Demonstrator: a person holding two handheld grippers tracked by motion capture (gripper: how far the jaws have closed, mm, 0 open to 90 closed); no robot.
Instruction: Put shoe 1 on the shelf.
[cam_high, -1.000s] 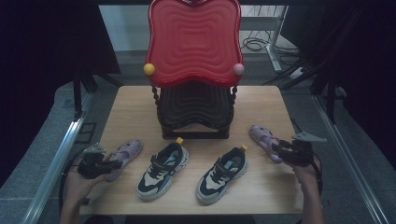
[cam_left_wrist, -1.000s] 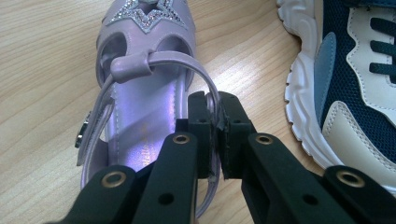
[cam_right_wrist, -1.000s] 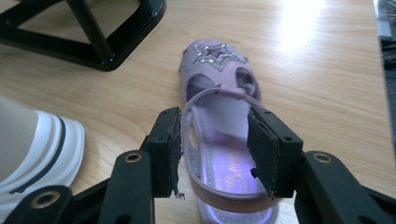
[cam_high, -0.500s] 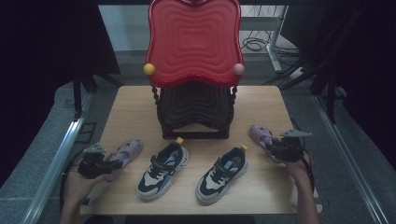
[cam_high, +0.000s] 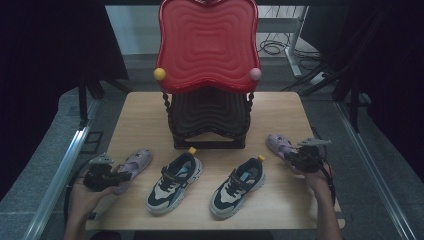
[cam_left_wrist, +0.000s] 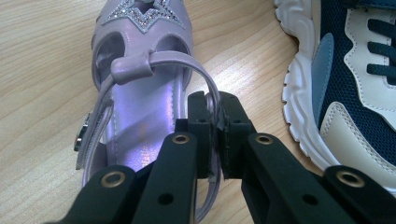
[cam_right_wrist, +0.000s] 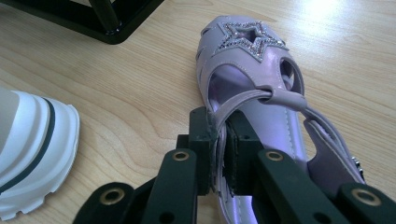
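2 lilac sandals on the wooden table (cam_high: 145, 110), 1 at each side edge. Left sandal (cam_high: 131, 164): pale purple, glossy, cut-out upper with a glittery silver star on the toe, thin heel strap through a loop, small buckle on the side, shiny lilac insole. It lies near the front left corner, toe pointing toward the middle-back, just beside the left sneaker (cam_high: 175, 182). Right sandal (cam_high: 278, 145): same look, mirror side, same star and strap; it lies near the right edge, toe pointing to the back-left, near the rack (cam_high: 209, 75) foot.

Left gripper (cam_high: 118, 176): jaws clenched on the left sandal's heel strap; in the left gripper view the strap (cam_left_wrist: 212, 100) sits pinched between the 2 pads. Right gripper (cam_high: 292, 159): jaws have just been closing, now clamped on the side strap (cam_right_wrist: 218, 122) of the right sandal; strap is between the pads in the right gripper view.

Counts: 2 sandals, 2 sneakers, 1 rack, 2 grippers. Sneakers are navy and cream with white chunky soles and a yellow heel tab; the right sneaker (cam_high: 238, 186) lies near the front middle, apart from the left one. Rack is red on top with 1 yellow knob and 1 pink knob, dark lower shelf, standing at the back middle of the table.
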